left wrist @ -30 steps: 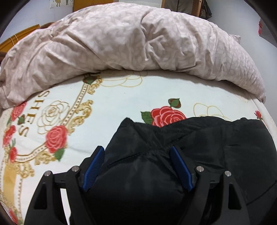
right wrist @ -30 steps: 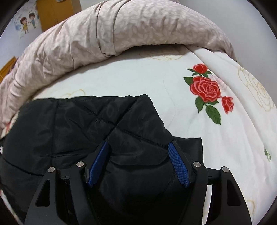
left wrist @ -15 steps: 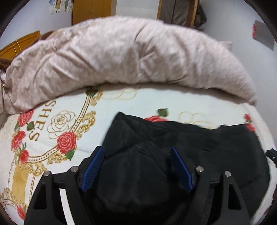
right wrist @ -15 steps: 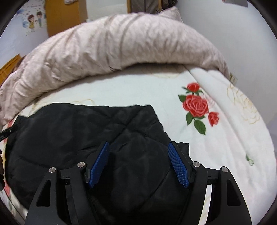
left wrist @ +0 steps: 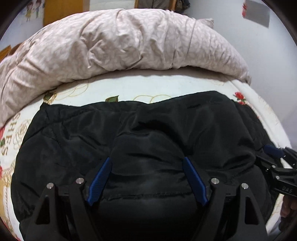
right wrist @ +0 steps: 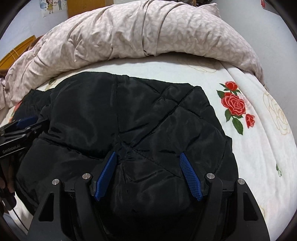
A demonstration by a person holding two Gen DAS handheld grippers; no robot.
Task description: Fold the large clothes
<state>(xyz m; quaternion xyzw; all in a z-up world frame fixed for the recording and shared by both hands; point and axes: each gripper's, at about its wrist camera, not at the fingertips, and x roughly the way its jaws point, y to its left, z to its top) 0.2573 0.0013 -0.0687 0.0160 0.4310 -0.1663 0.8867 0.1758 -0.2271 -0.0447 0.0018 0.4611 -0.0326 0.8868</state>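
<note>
Garments: you are working one black quilted jacket [left wrist: 144, 133], lying spread across the white rose-print bedsheet [right wrist: 250, 148] and filling the lower half of both wrist views.

Bedding: one pinkish-beige duvet [left wrist: 118, 42] is lying bunched along the far edge of the bed, from 9 o'clock round to 2 o'clock, apart from the jacket, with a strip of sheet showing between them.

Tongs: you are holding two, one in each hand.

Left gripper [left wrist: 146, 181]: its two blue-padded fingers [left wrist: 100, 178] are standing spread wide, with a puffed mound of jacket fabric bulging up between them. The pads are sitting against the sides of that mound; whether they are squeezing it you cannot tell from these views.

Right gripper [right wrist: 148, 176]: its fingers [right wrist: 190, 178] are likewise spread wide over the jacket, straddling a spot where several quilting seams meet. Fabric is rising between the pads, and real pressure cannot be told.

Cross-view: your right tool is showing at 3 o'clock in the left wrist view, at the jacket's edge; your left tool is showing at 9 o'clock in the right wrist view, touching the jacket.

Wall: one cartoon sticker [right wrist: 52, 5] is showing at 11 o'clock.
</note>
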